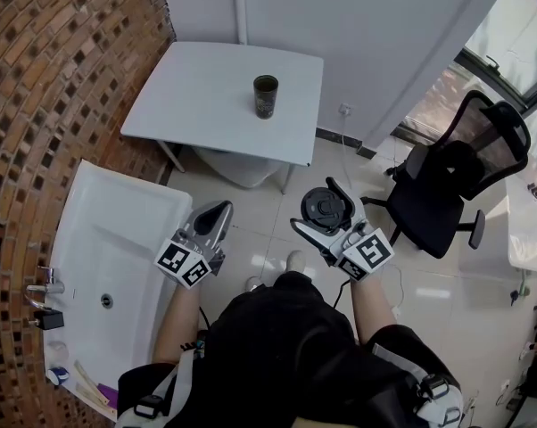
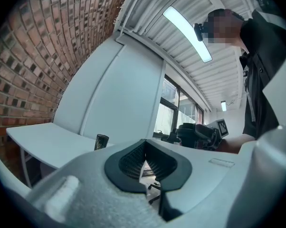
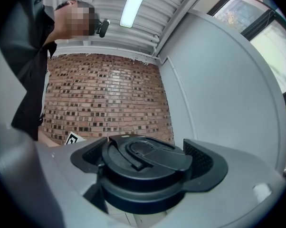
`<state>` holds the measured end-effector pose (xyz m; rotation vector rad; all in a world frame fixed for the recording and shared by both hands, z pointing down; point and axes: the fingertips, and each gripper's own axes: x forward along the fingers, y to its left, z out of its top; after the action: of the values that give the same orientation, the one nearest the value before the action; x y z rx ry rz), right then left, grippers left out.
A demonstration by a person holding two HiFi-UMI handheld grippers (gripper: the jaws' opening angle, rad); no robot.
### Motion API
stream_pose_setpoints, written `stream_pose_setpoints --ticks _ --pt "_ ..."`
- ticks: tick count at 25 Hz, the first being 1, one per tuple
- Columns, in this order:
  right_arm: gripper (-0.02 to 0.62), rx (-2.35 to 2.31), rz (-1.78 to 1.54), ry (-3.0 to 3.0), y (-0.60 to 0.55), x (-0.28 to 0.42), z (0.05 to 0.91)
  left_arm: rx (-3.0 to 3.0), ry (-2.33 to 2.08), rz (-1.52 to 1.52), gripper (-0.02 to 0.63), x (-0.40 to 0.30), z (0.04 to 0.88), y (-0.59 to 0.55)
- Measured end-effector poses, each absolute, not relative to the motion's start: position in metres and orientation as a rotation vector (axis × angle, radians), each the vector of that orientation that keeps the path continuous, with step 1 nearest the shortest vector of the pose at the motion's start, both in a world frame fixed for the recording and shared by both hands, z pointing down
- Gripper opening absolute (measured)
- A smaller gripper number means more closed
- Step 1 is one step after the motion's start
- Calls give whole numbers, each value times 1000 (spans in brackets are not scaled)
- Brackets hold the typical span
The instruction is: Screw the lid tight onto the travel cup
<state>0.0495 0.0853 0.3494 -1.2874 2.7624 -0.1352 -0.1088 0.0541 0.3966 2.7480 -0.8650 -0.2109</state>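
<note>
- Grey-white left gripper (image 1: 217, 212) and right gripper (image 1: 329, 205) are held level, side by side, over the pale tiled floor (image 1: 261, 228). The dark cylindrical travel cup (image 1: 266, 96) stands upright, mouth up, on the white table (image 1: 197, 87) ahead, beside the brick wall (image 1: 63, 78).
- Left gripper view: the jaws are pressed together with nothing between them.
- Right gripper view: the jaws clamp the round black lid (image 3: 145, 167), which lies flat, top face up.
</note>
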Motion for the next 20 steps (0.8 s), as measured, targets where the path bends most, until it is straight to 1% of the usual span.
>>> stream_pose_setpoints --ticks 4,10,15,20 --pt "502 -1257 -142 2774 44 64 361 2732 -908 -181 2 -99 406 22" --pt "502 -1154 -103 2822 -32 84 358 2737 -1003 -213 2 -79 397 -44" --pt "502 -1092 -92 2847 -90 113 357 2726 -1065 -219 2 -50 396 -85" --pt "502 -1015 -115 2864 -125 128 358 2709 -1111 -195 2 -31 397 -115"
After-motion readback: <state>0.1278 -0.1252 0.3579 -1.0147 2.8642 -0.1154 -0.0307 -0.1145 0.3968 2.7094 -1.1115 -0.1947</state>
